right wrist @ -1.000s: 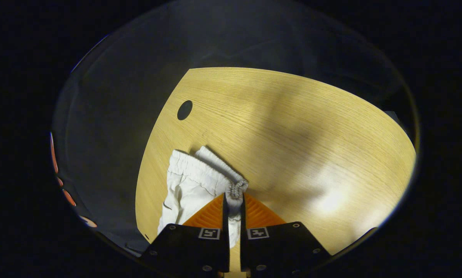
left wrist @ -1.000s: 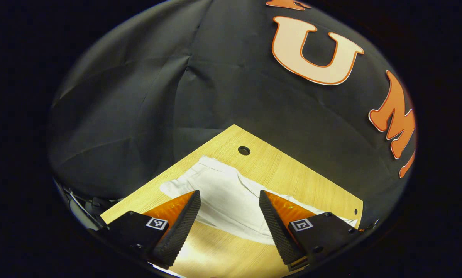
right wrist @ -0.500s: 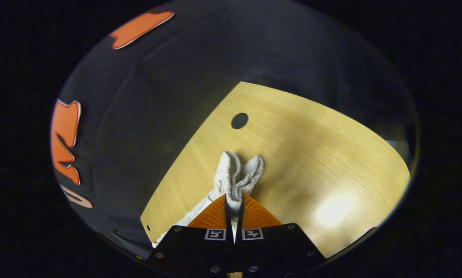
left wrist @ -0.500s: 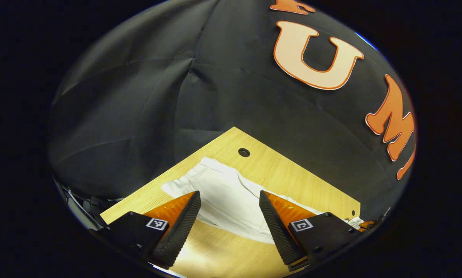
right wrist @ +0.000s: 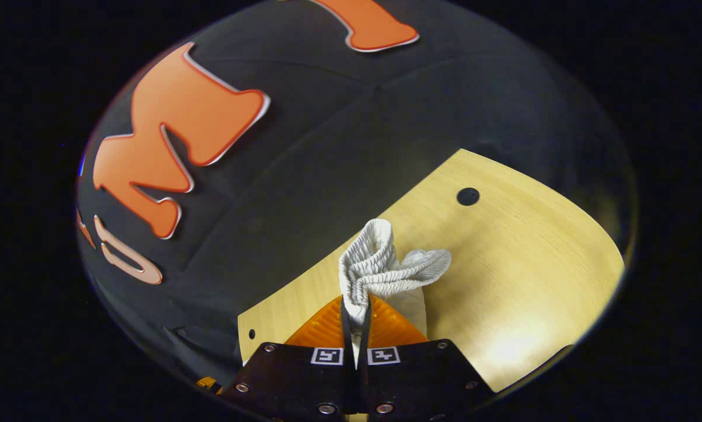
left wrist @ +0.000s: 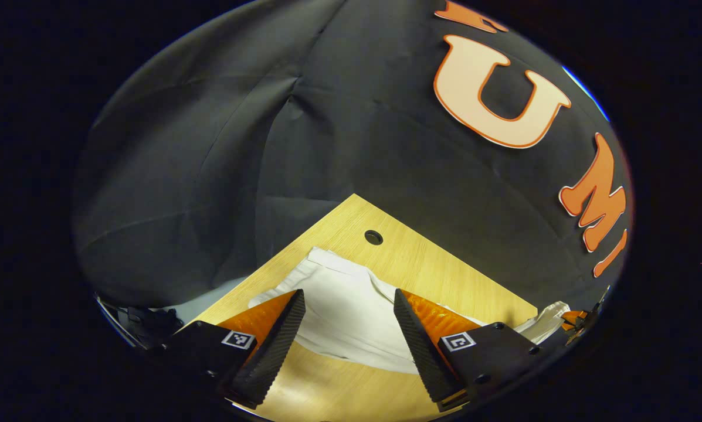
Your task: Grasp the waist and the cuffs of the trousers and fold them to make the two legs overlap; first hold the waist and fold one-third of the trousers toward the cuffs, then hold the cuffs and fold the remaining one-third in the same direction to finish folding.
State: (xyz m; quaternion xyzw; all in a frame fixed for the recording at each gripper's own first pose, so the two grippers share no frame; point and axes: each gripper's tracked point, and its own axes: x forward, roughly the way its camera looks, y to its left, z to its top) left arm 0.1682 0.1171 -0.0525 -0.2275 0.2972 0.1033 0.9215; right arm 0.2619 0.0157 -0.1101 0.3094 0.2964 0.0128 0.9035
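Observation:
White trousers point(left wrist: 345, 308) lie stretched across the wooden table point(left wrist: 421, 264) in the left gripper view, cuffs toward the table's far corner. My left gripper point(left wrist: 349, 306) hovers open above the leg cloth, fingers apart on either side of it without touching. At the right edge of that view the waist end point(left wrist: 547, 319) is raised off the table beside the other gripper point(left wrist: 573, 321). In the right gripper view my right gripper point(right wrist: 355, 306) is shut on the elastic waistband point(right wrist: 380, 269), which bunches up in ruffled folds above the fingertips, lifted over the table point(right wrist: 532, 258).
A round cable hole point(left wrist: 373, 237) sits near the table's far corner, past the cuffs. Another hole point(right wrist: 468, 196) lies in the tabletop beyond the waistband. A small hole point(right wrist: 251, 334) marks the table's near-left corner. Black cloth hangs close behind the table edges.
My right gripper has lifted the waistband off the table and swung leftward, so the cloth now stands bunched above its tips. My left gripper stayed open, drifting slightly over the legs.

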